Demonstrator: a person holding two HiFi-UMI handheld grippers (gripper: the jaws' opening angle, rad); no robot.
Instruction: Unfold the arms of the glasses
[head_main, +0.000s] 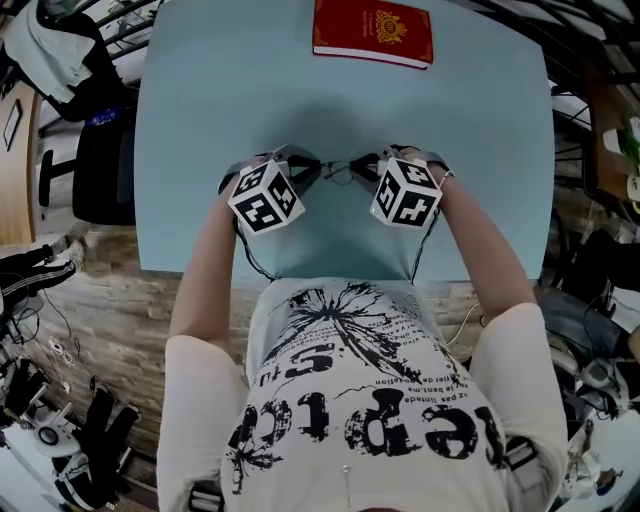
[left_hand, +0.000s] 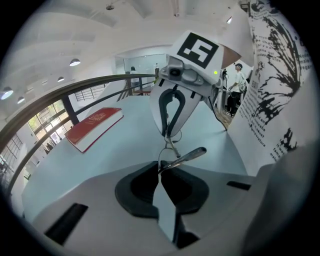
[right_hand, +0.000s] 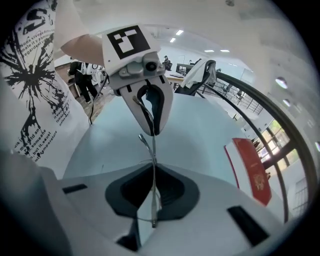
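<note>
A thin metal-framed pair of glasses (head_main: 343, 170) hangs above the light blue table (head_main: 200, 120), held between both grippers. My left gripper (head_main: 308, 173) is shut on one end of the frame; in the left gripper view its jaws (left_hand: 161, 175) pinch thin wire, and a silver arm (left_hand: 189, 155) sticks out to the right. My right gripper (head_main: 374, 170) is shut on the other end; in the right gripper view a thin arm of the glasses (right_hand: 153, 200) runs straight through its closed jaws (right_hand: 150, 176). The two grippers face each other closely, tips almost meeting.
A red book (head_main: 372, 30) lies at the table's far edge, also seen as the red book (left_hand: 94, 127) and the red book (right_hand: 250, 170). Chairs, cables and gear stand on the floor around the table. A railing (left_hand: 60, 92) curves behind it.
</note>
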